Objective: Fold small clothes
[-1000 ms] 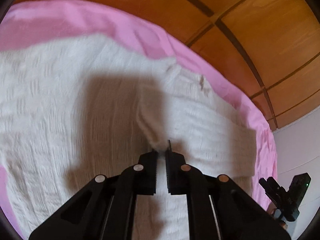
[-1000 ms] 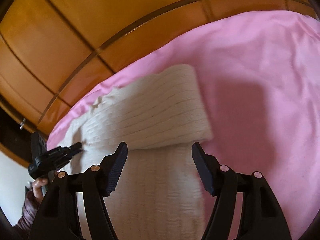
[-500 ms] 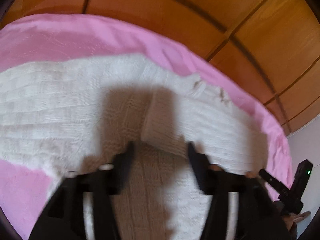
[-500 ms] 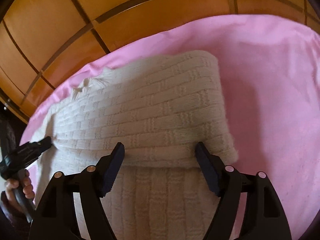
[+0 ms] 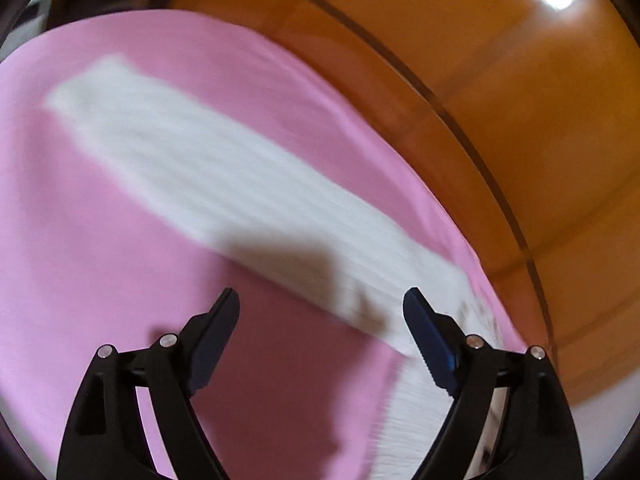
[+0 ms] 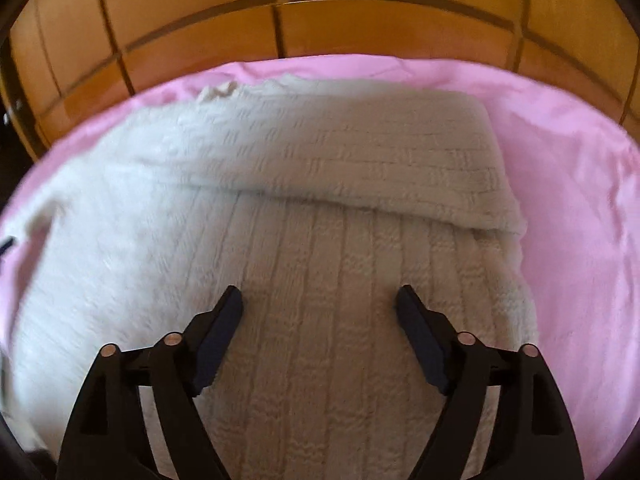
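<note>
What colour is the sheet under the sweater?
Pink; the sheet shows best in the right wrist view.

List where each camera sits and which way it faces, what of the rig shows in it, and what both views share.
Left wrist: on the left gripper, looking forward and down along its fingers at the pink sheet and a blurred stretch of the white knit sweater; its two black fingers show, open and empty.
Right wrist: on the right gripper, looking down at the folded sweater; its two black fingers show, open and empty.
Shared: sweater, pink sheet, and the orange wooden panelling behind.
</note>
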`<state>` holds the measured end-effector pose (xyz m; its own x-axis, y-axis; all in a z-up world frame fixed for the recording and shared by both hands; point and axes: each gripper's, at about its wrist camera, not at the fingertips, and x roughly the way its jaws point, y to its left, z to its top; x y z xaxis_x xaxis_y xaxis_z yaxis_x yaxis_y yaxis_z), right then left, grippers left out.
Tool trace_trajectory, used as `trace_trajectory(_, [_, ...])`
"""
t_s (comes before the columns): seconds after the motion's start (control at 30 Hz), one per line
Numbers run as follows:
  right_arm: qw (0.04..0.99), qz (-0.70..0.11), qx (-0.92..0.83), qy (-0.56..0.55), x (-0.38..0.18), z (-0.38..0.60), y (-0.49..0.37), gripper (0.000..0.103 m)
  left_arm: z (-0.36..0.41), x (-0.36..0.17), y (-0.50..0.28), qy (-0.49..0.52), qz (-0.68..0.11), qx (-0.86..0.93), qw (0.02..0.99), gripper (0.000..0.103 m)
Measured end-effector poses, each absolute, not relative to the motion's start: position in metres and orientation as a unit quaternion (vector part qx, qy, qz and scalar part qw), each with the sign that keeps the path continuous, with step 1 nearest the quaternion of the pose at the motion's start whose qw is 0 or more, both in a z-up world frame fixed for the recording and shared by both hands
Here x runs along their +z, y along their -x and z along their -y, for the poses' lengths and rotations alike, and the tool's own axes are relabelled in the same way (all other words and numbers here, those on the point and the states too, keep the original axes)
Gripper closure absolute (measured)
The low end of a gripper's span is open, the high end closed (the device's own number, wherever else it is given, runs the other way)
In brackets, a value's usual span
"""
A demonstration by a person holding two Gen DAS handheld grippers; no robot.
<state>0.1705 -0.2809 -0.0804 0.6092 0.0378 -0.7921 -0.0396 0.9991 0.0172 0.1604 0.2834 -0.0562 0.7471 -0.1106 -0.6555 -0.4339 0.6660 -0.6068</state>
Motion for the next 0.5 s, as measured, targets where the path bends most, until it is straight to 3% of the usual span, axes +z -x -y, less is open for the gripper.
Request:
trace_trajectory(0.2, [0.895, -0.445, 0.015, -0.009, -0.089, 0.282, -0.175, 0.003, -0.388, -0.075, -0.115, 0.509, -0.272, 0.188, 0.795, 0.031])
trace_trajectory(0.27, [0.896, -0.443, 0.014, -0.016, -0.090, 0.282, -0.176, 0.003, -0.412, -0.084, -0.114, 0.533, -0.265, 0.196, 0.779, 0.041])
trace_trajectory(0.4, [0.896, -0.443, 0.010, -0.007, -0.091, 0.281, -0.175, 0.003, -0.435, -0.093, -0.127, 0.544, -0.259, 0.209, 0.770, 0.048])
trace_trajectory(0.5, [0.900, -0.435, 0.009, -0.007, -0.091, 0.280, -0.173, 0.003, -0.441, -0.092, -0.151, 0.527, -0.268, 0.218, 0.776, 0.060])
